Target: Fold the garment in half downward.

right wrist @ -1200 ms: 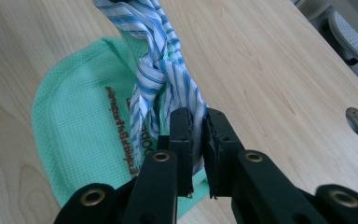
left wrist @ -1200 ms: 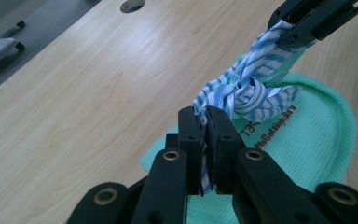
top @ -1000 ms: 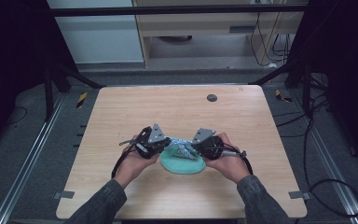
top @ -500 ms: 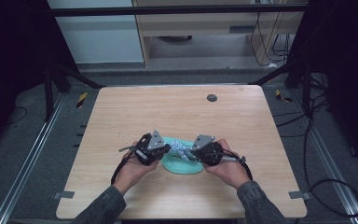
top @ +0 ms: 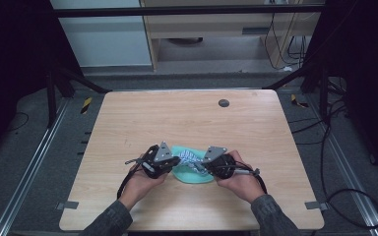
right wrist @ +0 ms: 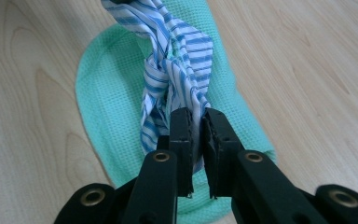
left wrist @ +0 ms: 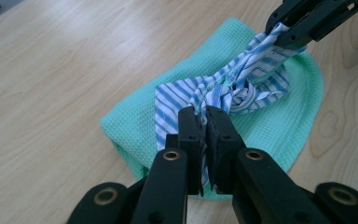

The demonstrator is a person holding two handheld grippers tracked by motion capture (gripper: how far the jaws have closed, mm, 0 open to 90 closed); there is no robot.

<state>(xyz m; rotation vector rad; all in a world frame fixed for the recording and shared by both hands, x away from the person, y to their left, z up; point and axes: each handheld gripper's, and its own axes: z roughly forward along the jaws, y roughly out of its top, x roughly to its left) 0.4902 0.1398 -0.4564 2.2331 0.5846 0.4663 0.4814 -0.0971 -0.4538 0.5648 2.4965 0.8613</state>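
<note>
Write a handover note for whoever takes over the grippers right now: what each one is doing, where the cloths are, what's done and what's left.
Left gripper: shut on one end of the striped cloth.
Right gripper: shut on the other end of it.
Striped cloth: blue and white, twisted into a knot in the middle, stretched between the two grippers just above the green cloth.
Green cloth: lies flat on the wooden table, near the front edge, between the hands.
Done: both ends gripped; a knot is formed.
Left: probably pull the ends apart to tighten it, then let go. Whether the knot is already tight cannot be told.
</note>
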